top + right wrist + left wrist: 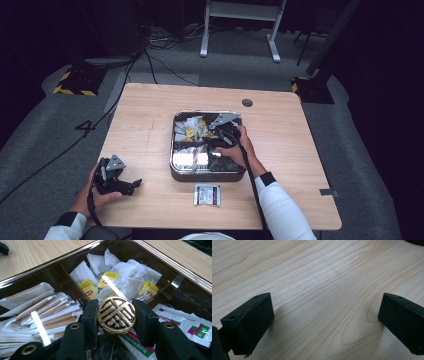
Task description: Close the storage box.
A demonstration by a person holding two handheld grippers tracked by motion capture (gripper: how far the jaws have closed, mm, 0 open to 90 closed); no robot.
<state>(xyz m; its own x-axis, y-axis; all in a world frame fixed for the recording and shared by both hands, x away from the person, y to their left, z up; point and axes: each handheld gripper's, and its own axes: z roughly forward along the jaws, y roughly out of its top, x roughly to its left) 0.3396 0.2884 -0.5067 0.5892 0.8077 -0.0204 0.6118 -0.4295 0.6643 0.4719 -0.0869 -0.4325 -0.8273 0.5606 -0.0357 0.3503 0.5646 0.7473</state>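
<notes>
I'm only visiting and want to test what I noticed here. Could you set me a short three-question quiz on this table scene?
1. True or false: the right gripper has its jaws closed on a round gold knob.
2. What lies in the tray compartment behind that knob? A) tea bags with yellow tags B) spoons C) sugar cubes
3. What lies on the table between the tray and the person?

Key
1. True: in the right gripper view both pads press on the knob's sides.
2. A: tea bags with yellow tags.
3. A small flat packet, printed red and white; the left gripper rests open over bare wood.
</notes>
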